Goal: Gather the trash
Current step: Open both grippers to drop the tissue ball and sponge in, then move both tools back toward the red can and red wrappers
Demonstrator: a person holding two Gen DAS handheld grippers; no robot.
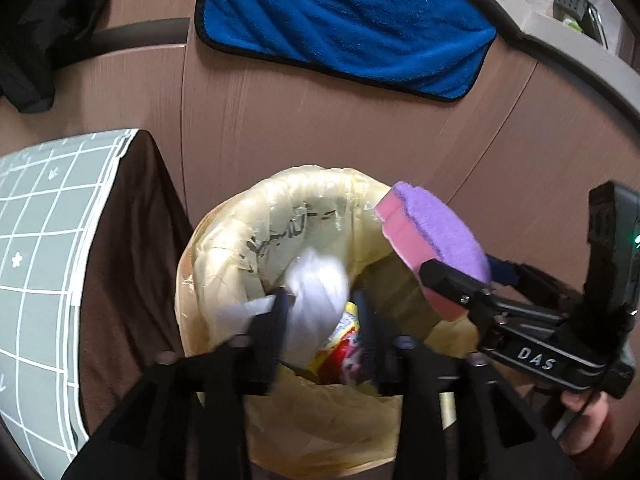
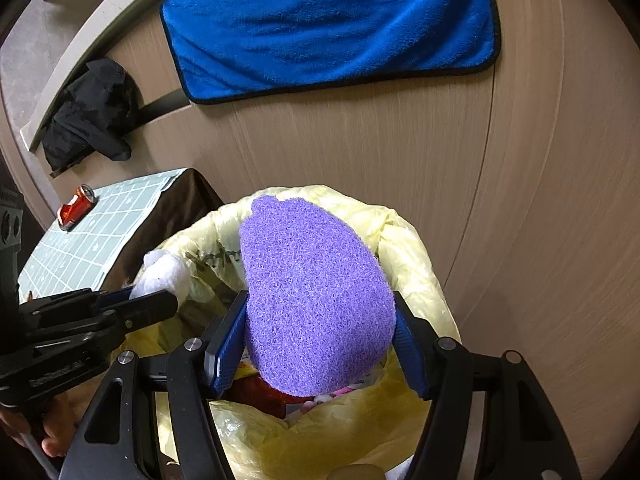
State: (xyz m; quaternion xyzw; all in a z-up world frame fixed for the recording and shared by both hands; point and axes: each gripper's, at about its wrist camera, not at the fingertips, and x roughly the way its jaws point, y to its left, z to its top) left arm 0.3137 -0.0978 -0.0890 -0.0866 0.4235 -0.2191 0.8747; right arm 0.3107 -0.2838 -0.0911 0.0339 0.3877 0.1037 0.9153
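A bin lined with a yellow bag [image 1: 248, 240] stands below both grippers, with colourful wrappers [image 1: 340, 348] inside. My left gripper [image 1: 320, 296] hangs over its mouth, open. A crumpled white tissue [image 1: 316, 280] sits blurred and loose between its fingers, with a gap on the right side. In the right wrist view the tissue [image 2: 164, 272] shows at the tip of the left gripper [image 2: 148, 292]. My right gripper [image 2: 320, 298] is shut on a sponge [image 2: 316, 300], purple on top and pink beneath, held over the bag's [image 2: 412, 240] opening. The left wrist view shows the sponge [image 1: 432, 228] above the bin's right rim.
A blue towel [image 2: 332, 28] hangs on the brown cabinet front behind the bin. Left of the bin is a dark table with a green grid mat [image 1: 40, 240], and a red can [image 2: 76, 206] lies on it. Black cloth [image 2: 92, 116] hangs further left.
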